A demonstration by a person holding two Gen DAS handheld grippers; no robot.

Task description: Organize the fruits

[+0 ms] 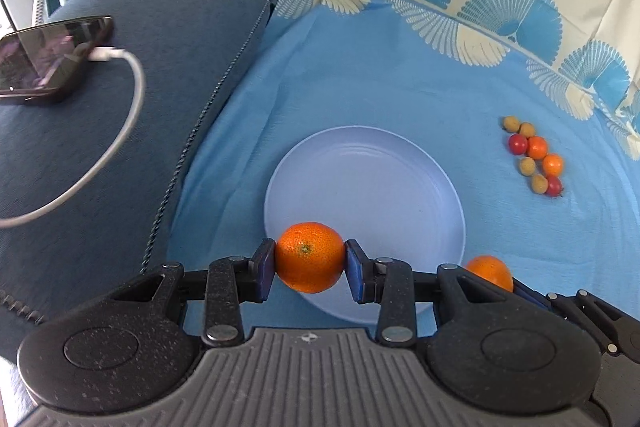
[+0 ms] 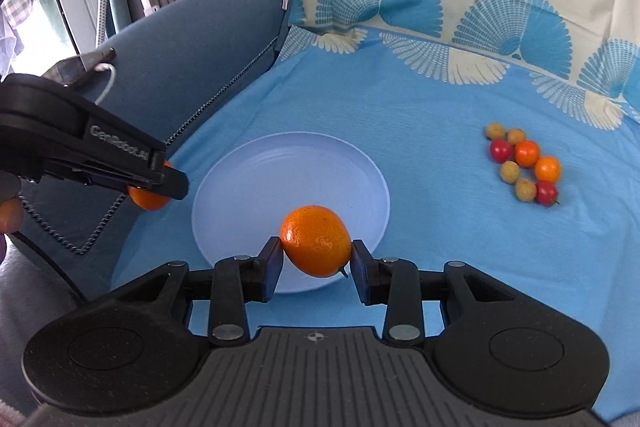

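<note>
The left gripper (image 1: 310, 263) is clamped on an orange (image 1: 310, 257): both blue pads press the fruit's sides, stem scar facing the camera. The fruit hangs over the near-left rim of the plate (image 1: 400, 195). The right gripper (image 2: 316, 259) is likewise closed on a second orange (image 2: 316, 241), tilted, with its short stem pointing down toward the right pad; it hangs over the plate's near edge.

Clearances: the plate is empty, round, pale blue, smooth, with faint concentric rings and a raised rim. It lies flat on a light blue cloth (image 1: 400, 95), which is finely creased and printed along its far border with cream and blue fan shapes. To the plate's left, the cloth meets a dark blue upholstered cushion (image 1: 160, 27) with a corded seam; in the left wrist view the seam runs close to the plate's left rim. A phone (image 1: 44, 63) with a white cable (image 1: 120, 131) lies on that cushion, well apart from the plate.

To the right of the plate, well apart from it, a cluster of small fruits (image 1: 534, 159) lies on the cloth: round, glossy, in red, orange and dull yellow-brown, touching one another in two short rows. Bare cloth lies between the cluster and the plate.

In the right wrist view, the left gripper's black, speckled arm stands at the left, its orange partly hidden behind the finger.
</note>
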